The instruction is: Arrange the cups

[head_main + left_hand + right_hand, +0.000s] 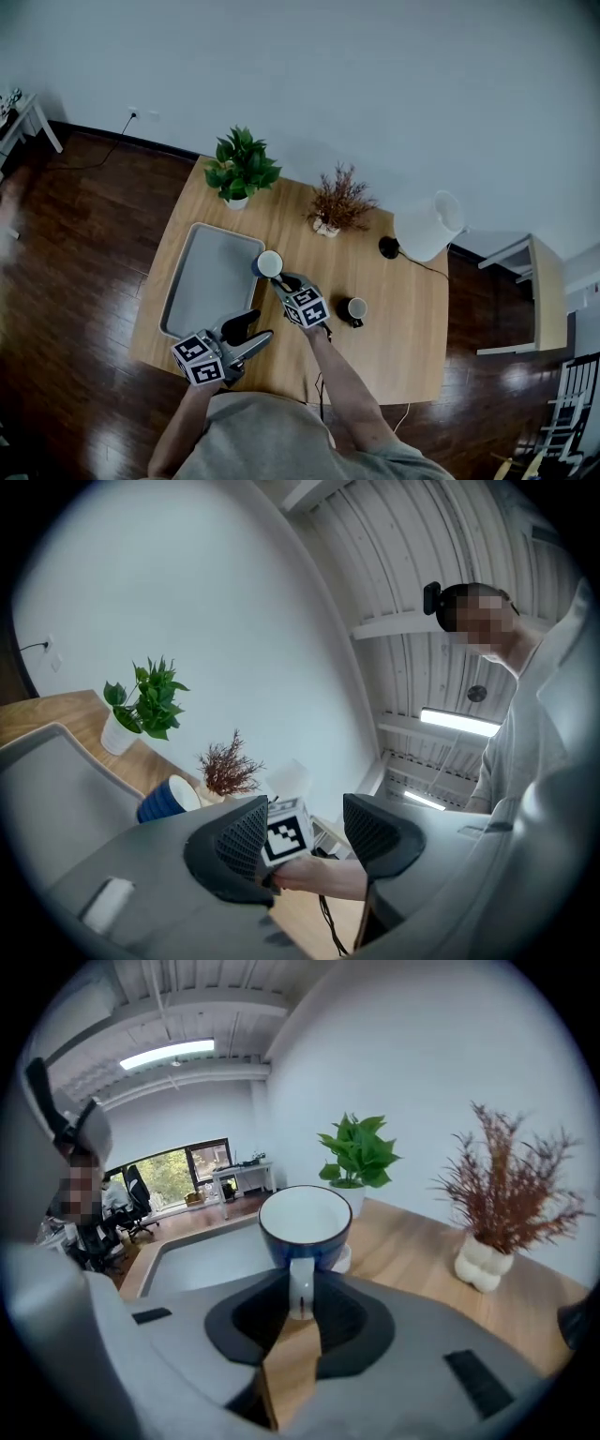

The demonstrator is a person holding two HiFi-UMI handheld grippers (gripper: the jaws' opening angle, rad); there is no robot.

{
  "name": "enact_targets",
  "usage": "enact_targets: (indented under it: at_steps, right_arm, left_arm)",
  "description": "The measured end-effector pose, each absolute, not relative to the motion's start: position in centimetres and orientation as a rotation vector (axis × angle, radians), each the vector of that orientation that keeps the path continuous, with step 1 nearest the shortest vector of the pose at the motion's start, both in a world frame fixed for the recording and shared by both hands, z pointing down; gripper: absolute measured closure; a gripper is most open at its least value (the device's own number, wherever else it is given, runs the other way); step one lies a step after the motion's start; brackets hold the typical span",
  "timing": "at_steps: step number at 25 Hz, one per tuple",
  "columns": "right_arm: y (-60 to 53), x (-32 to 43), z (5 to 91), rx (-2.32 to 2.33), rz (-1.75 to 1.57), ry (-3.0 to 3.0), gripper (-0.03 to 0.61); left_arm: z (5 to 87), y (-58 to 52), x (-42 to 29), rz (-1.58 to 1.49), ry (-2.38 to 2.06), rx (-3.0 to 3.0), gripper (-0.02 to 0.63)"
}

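Note:
A blue cup with a white inside hangs over the right edge of the grey tray. My right gripper is shut on its handle, and the blue cup fills the middle of the right gripper view. The left gripper view shows the same blue cup beyond the tray. A black cup with a white inside stands on the table to the right. My left gripper is open and empty near the table's front edge, below the tray.
A green plant in a white pot and a dried red plant in a white vase stand at the table's back. A white lamp stands at the back right, its cord running over the table. Dark wooden floor surrounds the table.

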State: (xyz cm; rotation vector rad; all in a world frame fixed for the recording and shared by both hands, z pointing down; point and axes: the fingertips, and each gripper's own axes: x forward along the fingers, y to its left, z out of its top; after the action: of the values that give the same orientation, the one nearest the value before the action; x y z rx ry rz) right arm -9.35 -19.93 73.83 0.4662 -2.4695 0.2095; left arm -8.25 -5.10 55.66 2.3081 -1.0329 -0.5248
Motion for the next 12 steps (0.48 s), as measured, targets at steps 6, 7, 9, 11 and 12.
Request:
enact_targets:
  at_steps: [6, 7, 9, 11, 12]
  right_arm:
    - [-23.3, -15.6, 77.4, 0.397, 0.131, -2.350, 0.492]
    - [-23.5, -16.0, 77.9, 0.395, 0.122, -2.331, 0.492]
    - [-23.5, -16.5, 78.5, 0.400, 0.109, -2.312, 0.492]
    - [-23.6, -16.9, 78.6, 0.417, 0.118, -2.314, 0.492]
    - [-23.8, -17.0, 78.5, 0.431, 0.119, -2.317, 0.492]
  left_arm:
    - [55.5, -4.4, -8.3, -0.542, -1.037, 2.307, 0.373]
    - [55.4, -4.2, -8.4, -0.539, -1.040, 2.308, 0.373]
    - [55.4, -3.7, -8.8, -0.531, -1.046, 2.306, 0.373]
    - [55.5, -3.5, -9.2, -0.529, -1.052, 2.297, 0.373]
    - [55.5, -3.5, -9.4, -0.530, -1.054, 2.294, 0.373]
